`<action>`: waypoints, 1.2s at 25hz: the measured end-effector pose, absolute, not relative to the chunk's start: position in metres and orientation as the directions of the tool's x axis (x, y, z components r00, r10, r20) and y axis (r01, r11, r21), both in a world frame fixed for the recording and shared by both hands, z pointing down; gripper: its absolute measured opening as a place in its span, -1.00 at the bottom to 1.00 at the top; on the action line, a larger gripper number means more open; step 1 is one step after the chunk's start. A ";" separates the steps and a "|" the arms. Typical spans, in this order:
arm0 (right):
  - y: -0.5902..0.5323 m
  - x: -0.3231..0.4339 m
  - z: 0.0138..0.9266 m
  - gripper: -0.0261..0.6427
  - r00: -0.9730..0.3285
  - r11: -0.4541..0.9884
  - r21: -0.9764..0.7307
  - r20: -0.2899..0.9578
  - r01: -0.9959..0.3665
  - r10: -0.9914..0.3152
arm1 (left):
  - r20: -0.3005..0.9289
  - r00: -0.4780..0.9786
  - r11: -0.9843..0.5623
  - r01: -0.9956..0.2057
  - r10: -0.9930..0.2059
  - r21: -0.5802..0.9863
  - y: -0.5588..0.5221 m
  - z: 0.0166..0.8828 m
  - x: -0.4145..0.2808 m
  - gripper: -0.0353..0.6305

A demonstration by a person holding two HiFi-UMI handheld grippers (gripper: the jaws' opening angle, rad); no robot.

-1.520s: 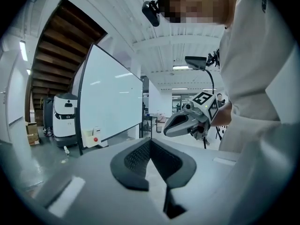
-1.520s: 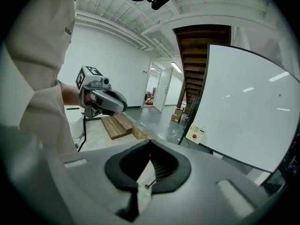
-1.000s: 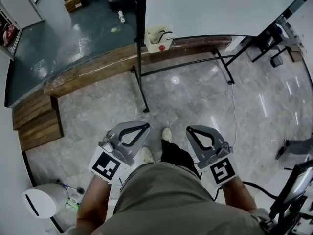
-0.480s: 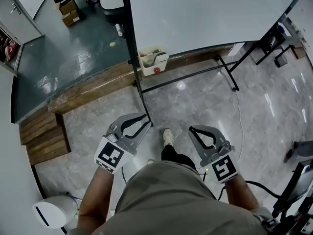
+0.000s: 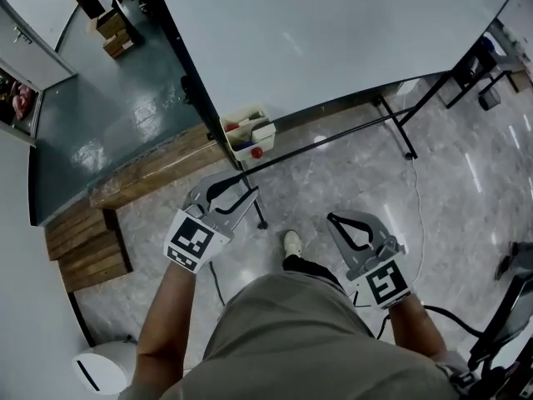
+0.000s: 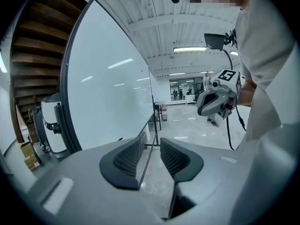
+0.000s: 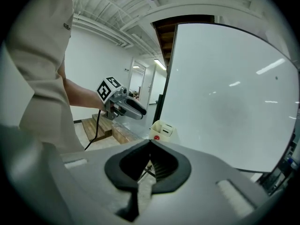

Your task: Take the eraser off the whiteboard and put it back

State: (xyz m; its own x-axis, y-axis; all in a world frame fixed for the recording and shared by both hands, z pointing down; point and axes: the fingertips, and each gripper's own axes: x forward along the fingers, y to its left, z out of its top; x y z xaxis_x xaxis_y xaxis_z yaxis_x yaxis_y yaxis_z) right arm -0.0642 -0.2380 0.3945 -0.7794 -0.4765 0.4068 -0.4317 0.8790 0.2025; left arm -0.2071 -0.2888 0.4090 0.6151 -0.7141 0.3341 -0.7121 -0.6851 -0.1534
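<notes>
Grey stone floor (image 5: 333,182) lies under a whiteboard (image 5: 333,32) on a black stand, which fills the top of the head view. A cream box (image 5: 241,136) hangs at the board's lower left corner, with a round red thing (image 5: 257,152) on its front. The box holds a few small things, among them a pale block, but they are too small to tell which, if any, is the eraser. The left gripper (image 5: 248,200) is held out low, near the box and just below it in the head view, apart from it and pointing toward the board's left edge. Its jaws have just been opening and now stand part open, with a clear gap between the ribbed pads (image 6: 129,156) and nothing in it. The right gripper (image 5: 335,219) is held beside it, well apart from the board, pointing at the floor before the stand. Its jaws are closed tip to tip and hold nothing. A wooden step (image 5: 158,169) runs behind the stand at the left, and a pale shoe (image 5: 292,242) stands on the floor between the two grippers.
</notes>
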 end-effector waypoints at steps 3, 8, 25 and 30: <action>-0.259 -0.051 0.400 -0.92 -0.776 0.874 0.186 0.404 -0.450 -0.485 | 0.368 0.597 -0.682 -0.712 -0.713 -0.164 -0.318 0.421 -0.205 -0.42; -0.297 -0.024 0.413 -0.92 -0.771 0.868 0.150 0.407 -0.473 -0.490 | 0.420 0.562 -0.673 -0.717 -0.712 -0.181 -0.368 0.440 -0.198 -0.29; -0.340 0.007 0.438 -0.92 -0.766 0.866 0.130 0.418 -0.482 -0.489 | 0.556 0.481 -0.688 -0.683 -0.677 -0.246 -0.433 0.487 -0.207 -0.18; -0.351 0.016 0.441 -0.92 -0.765 0.862 0.117 0.413 -0.494 -0.495 | 0.589 0.474 -0.701 -0.672 -0.654 -0.238 -0.439 0.498 -0.203 -0.18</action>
State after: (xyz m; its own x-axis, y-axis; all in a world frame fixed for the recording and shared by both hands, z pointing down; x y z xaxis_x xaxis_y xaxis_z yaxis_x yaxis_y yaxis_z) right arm 0.0155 -0.3510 0.4409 -0.7649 -0.4946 0.4126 -0.4940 0.8615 0.1169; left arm -0.2032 -0.4388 0.4979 0.4736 -0.6544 0.5894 -0.6720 -0.7011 -0.2384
